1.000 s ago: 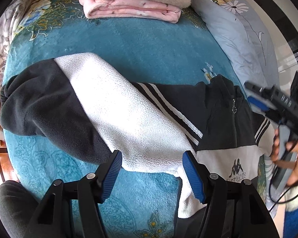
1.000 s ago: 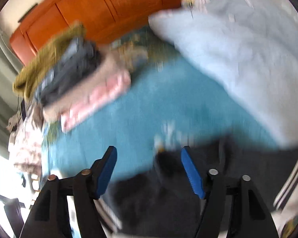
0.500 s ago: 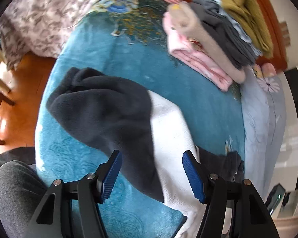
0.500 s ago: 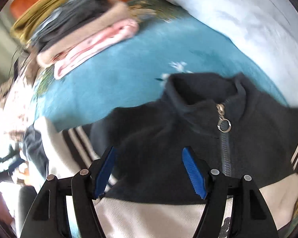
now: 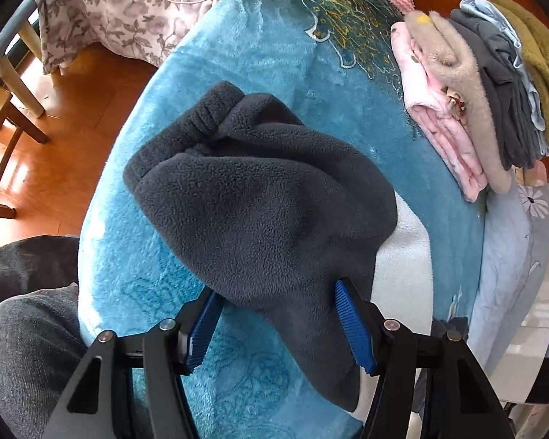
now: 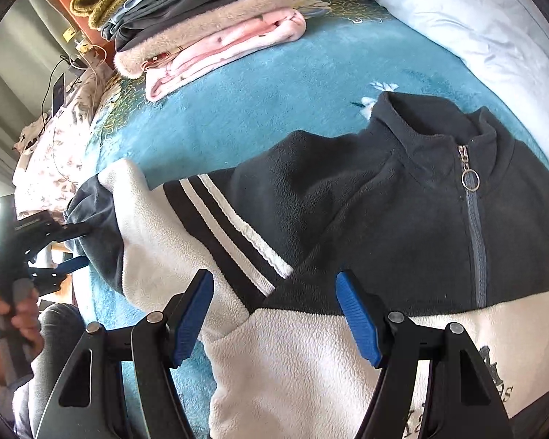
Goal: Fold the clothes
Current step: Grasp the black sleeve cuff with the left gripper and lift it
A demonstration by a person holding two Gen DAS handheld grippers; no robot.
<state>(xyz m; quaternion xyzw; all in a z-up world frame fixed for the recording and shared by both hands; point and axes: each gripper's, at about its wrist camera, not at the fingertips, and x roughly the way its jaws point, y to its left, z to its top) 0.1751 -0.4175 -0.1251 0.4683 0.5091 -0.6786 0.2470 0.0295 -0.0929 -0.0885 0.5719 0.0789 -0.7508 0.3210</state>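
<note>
The left tool [image 5: 280, 323] hangs with jaws apart, straddling the dark sleeve [image 5: 260, 205] of a fleece jacket [image 6: 384, 212], pads not pressing it. The right tool [image 6: 274, 316] hovers open over the jacket's chest. The jacket lies spread on a bed's teal blanket [image 6: 274, 84], near a stack of folded clothes [image 6: 201, 25].
</note>
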